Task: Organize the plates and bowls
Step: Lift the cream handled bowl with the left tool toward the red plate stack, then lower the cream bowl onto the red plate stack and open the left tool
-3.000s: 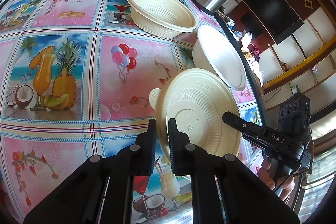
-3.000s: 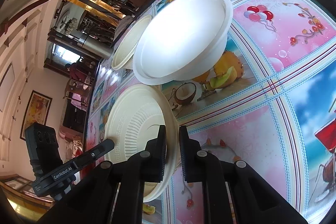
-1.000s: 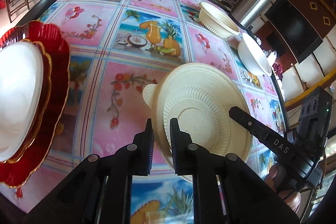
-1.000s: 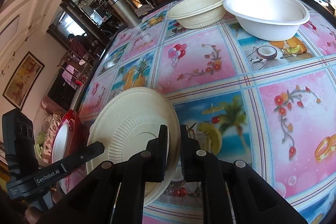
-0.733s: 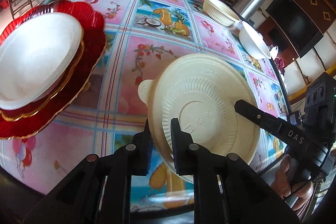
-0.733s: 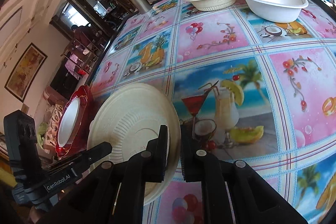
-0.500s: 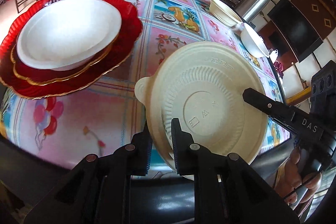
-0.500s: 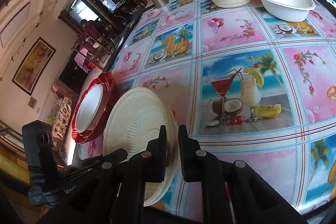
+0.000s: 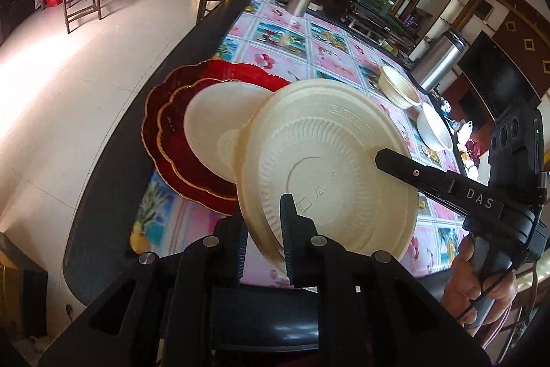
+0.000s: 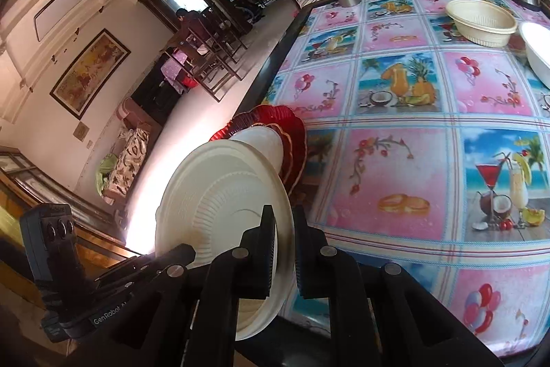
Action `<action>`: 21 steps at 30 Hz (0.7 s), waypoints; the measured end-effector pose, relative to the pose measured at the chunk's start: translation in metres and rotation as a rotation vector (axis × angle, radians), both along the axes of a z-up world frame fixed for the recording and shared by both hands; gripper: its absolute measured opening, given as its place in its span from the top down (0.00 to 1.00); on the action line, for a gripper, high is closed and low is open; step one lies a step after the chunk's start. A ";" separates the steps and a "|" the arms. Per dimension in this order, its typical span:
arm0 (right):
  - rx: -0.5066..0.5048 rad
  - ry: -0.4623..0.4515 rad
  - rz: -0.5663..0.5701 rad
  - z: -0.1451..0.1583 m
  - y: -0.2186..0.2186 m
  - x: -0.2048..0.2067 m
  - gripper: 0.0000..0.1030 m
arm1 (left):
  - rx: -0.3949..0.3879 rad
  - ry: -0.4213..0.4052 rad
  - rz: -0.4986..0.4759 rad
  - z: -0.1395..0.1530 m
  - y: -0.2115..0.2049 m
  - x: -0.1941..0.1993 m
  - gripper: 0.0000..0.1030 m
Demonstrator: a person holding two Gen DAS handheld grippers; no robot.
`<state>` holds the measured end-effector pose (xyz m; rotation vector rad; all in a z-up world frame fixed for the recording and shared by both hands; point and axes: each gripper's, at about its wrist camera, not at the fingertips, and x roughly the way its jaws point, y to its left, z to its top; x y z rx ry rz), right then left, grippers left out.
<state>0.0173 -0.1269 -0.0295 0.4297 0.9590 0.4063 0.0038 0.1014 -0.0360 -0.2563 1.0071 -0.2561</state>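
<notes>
Gripping one cream ribbed disposable plate (image 9: pixel 330 174) between them, both grippers are clamped on its rim: the left gripper (image 9: pixel 264 229) pinches the lower edge at the bottom centre of the left wrist frame, its two fingers closed on the rim, while the right gripper (image 10: pixel 283 243) bites the same plate (image 10: pixel 220 195) near the lower middle of the right wrist frame. The plate is held on edge, tilted, its ribbed underside facing the left camera, above the near edge of the table (image 9: pixel 113 160).

Left of centre in the left wrist frame sits a stack: a large red scalloped plate (image 9: pixel 165 92), a smaller gold-rimmed red plate (image 9: pixel 175 140) on it, and a white plate (image 9: pixel 209 119) on top. The held plate overlaps this stack in the frame; whether they touch cannot be told.

Toward the upper right of the right wrist frame, on the patterned tablecloth (image 10: pixel 405 92), stand a cream bowl (image 10: pixel 481 21) and just beside it a white bowl (image 10: pixel 536 47).
</notes>
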 end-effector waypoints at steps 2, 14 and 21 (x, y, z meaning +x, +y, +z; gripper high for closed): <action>0.007 -0.005 0.007 0.001 0.013 0.012 0.91 | 0.008 0.011 0.029 -0.003 0.007 0.014 0.86; 0.002 0.000 -0.027 -0.016 0.055 0.064 0.91 | -0.011 0.062 0.142 -0.021 0.034 0.062 0.86; -0.035 -0.017 -0.056 -0.028 0.066 0.077 0.91 | 0.001 0.078 0.159 -0.030 0.034 0.073 0.86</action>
